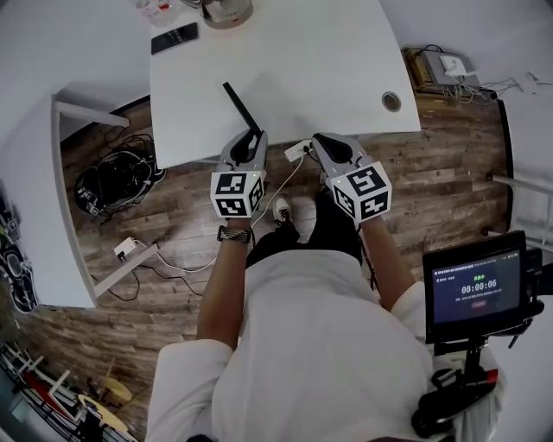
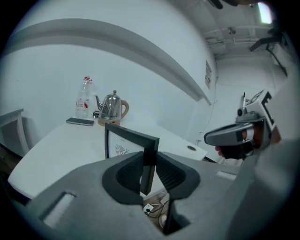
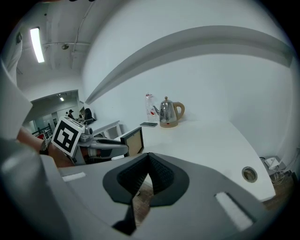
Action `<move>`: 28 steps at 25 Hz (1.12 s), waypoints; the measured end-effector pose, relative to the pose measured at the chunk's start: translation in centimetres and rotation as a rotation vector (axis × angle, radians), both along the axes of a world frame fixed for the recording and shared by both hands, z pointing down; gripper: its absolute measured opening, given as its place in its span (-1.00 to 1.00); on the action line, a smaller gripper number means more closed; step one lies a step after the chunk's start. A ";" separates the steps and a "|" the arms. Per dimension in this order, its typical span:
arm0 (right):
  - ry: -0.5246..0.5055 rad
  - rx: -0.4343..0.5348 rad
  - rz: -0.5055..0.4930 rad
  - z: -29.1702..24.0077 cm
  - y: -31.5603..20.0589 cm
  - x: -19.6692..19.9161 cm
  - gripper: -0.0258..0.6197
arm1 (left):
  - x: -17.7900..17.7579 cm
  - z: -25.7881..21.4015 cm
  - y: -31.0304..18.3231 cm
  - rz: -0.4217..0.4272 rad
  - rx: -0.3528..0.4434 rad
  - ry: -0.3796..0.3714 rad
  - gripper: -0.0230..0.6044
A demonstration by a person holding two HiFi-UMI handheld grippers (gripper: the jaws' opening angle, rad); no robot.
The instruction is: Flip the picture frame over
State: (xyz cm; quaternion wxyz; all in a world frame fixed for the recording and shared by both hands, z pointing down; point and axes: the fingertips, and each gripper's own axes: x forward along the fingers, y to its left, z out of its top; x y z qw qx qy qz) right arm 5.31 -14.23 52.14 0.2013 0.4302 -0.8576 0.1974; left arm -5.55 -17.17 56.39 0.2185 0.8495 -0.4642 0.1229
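The black picture frame [image 1: 240, 107] stands on edge over the near edge of the white table [image 1: 320, 60], its near end pinched in my left gripper [image 1: 252, 138]. In the left gripper view the frame [image 2: 125, 143] is upright, its glass side with a small drawing turned left, and the left gripper [image 2: 149, 164] is shut on its right rail. The right gripper view shows the frame's brown back [image 3: 135, 140] and the left gripper [image 3: 105, 147] at the left. My right gripper [image 1: 314, 142] hovers just right of the left one, shut, with nothing between its pads [image 3: 157, 174].
A kettle [image 1: 226, 10], a plastic bottle [image 2: 83, 97] and a phone [image 1: 174, 37] lie at the table's far side. A cable grommet [image 1: 391, 101] sits near its right edge. Cables and a power strip [image 1: 130, 250] lie on the wood floor; a timer screen [image 1: 477, 287] stands at right.
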 end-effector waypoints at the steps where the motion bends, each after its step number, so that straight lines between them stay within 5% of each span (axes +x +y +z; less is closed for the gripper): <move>1: 0.002 -0.001 -0.006 0.0 0.0 -0.1 -0.92 | -0.2 0.1 0.1 -0.007 -0.003 0.016 -0.65; 12: 0.019 -0.013 -0.049 0.5 0.8 -0.7 -0.92 | -1.4 1.0 2.2 -0.067 -0.025 0.162 -0.65; 28: 0.029 -0.024 -0.104 0.9 1.5 -1.7 -0.92 | -2.7 3.6 4.2 -0.117 -0.078 0.191 -0.65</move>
